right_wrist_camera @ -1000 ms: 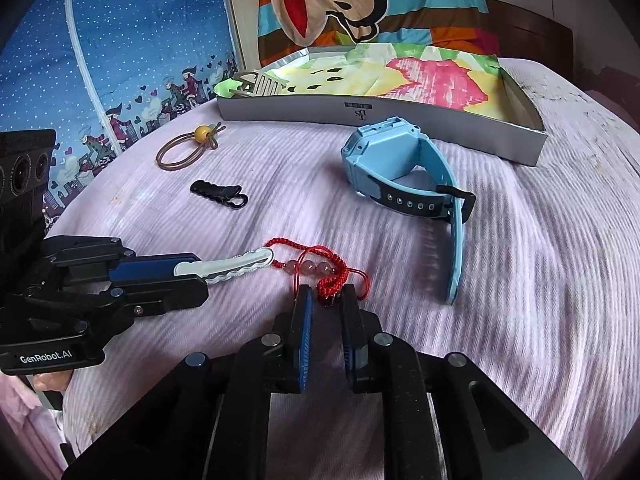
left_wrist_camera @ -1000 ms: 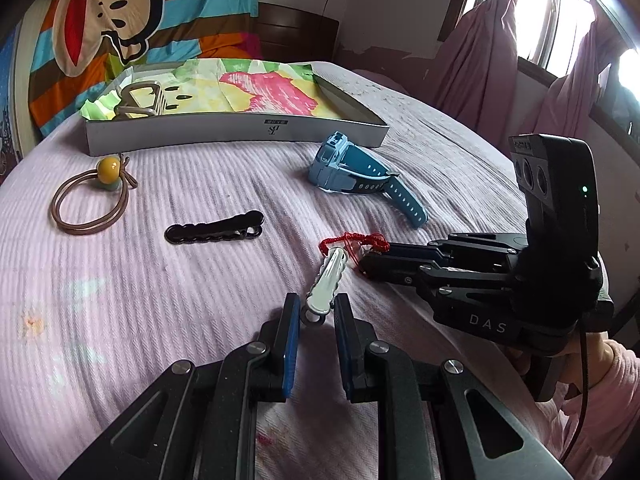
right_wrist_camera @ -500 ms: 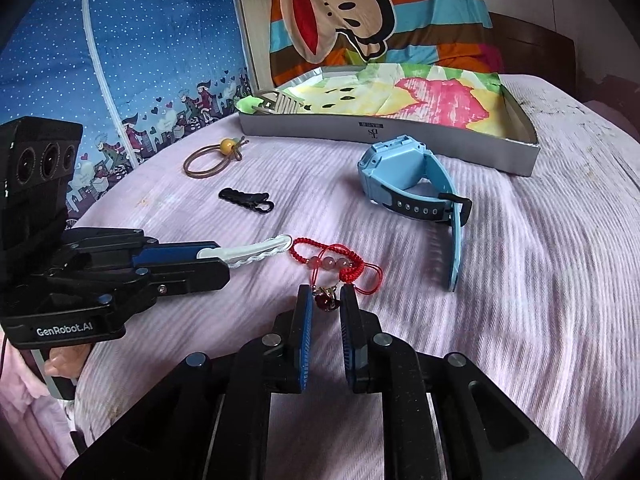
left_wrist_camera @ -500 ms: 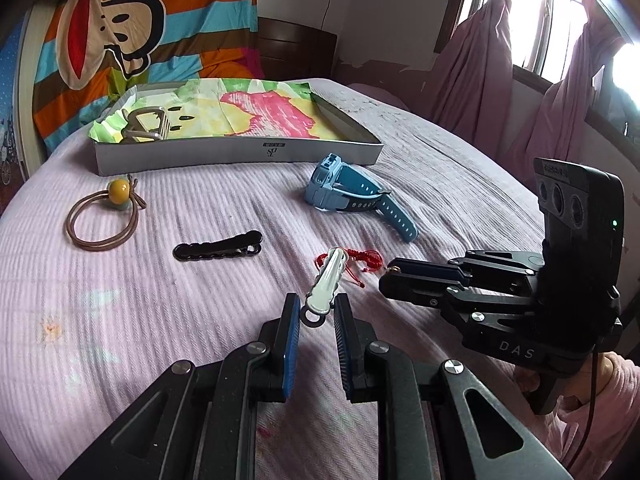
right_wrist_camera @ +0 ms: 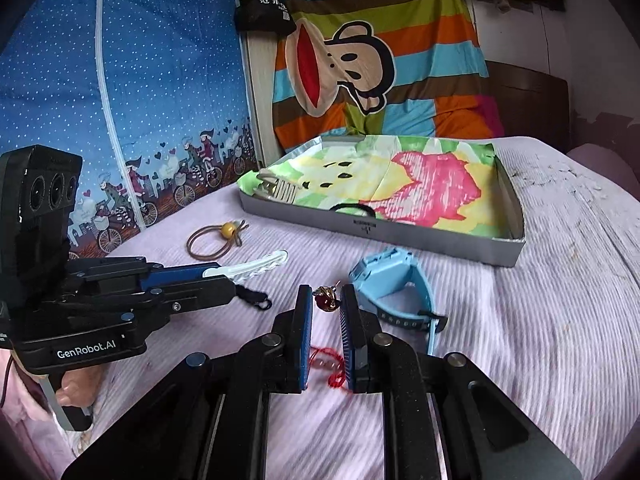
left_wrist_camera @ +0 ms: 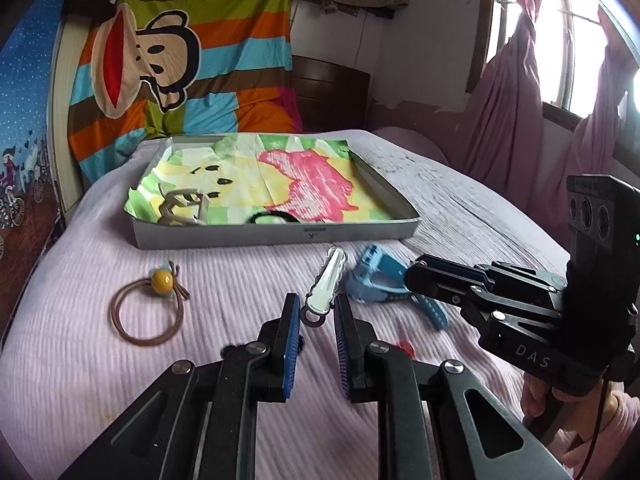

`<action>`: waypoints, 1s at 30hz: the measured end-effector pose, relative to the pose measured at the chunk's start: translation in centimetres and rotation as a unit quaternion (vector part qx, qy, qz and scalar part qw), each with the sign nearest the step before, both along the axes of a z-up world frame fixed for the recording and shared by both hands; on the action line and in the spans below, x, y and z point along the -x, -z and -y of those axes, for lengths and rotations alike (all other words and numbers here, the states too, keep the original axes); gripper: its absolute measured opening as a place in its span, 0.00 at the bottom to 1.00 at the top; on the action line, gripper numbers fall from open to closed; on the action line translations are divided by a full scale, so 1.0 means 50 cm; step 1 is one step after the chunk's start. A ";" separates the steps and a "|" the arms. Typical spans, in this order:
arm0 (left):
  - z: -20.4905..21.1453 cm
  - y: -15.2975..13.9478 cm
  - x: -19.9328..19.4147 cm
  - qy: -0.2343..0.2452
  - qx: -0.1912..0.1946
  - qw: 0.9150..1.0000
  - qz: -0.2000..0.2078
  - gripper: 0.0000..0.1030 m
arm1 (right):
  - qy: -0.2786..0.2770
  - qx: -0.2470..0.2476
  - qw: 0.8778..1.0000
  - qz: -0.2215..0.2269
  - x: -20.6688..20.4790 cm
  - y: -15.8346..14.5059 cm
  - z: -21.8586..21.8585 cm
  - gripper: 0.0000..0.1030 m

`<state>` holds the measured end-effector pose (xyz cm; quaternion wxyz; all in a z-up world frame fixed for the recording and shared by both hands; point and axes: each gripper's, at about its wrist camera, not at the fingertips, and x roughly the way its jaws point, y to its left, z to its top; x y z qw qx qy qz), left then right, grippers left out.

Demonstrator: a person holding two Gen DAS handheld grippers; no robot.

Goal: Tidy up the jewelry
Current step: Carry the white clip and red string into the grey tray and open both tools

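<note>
Here, the left gripper (left_wrist_camera: 316,312) holds a white hair clip (left_wrist_camera: 326,286) by its ringed end, fingers (left_wrist_camera: 291,334) closed on it, the clip lifted above the bed (left_wrist_camera: 80,380) and pointing toward the tray (left_wrist_camera: 276,236). The right gripper (right_wrist_camera: 325,306) is clamped on the dark red bead of a red string bracelet (right_wrist_camera: 326,300), whose cord trails down between the fingers (right_wrist_camera: 306,340). A blue watch (right_wrist_camera: 394,284) lies on the bed just beside the right gripper, in front of the tray. A brown hair tie (left_wrist_camera: 148,312) with a yellow bead rests to the left, and a black hair clip (right_wrist_camera: 252,296) lies under the left gripper. Inside the tray, on its colourful paper lining, sit a beige claw clip (left_wrist_camera: 182,208) and a black hair band (left_wrist_camera: 274,218).
</note>
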<state>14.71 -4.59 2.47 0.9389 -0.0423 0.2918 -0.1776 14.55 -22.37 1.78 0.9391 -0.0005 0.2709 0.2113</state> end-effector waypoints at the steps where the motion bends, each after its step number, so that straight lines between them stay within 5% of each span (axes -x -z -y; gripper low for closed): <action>1: -0.003 -0.007 -0.018 -0.010 0.003 1.000 -0.001 0.16 | 0.003 0.000 1.000 0.002 -0.014 -0.006 0.001 0.12; 8: -0.011 -0.034 -0.163 -0.061 0.013 0.997 -0.039 0.16 | 0.040 -0.014 0.999 -0.002 -0.151 -0.037 0.013 0.12; 15: -0.002 -0.005 -0.250 -0.085 0.004 0.992 -0.097 0.16 | 0.062 -0.016 0.996 -0.063 -0.279 -0.006 0.009 0.12; 30: 0.002 0.010 -0.273 -0.090 0.004 0.988 -0.122 0.16 | 0.062 0.009 0.991 -0.117 -0.337 0.048 -0.008 0.12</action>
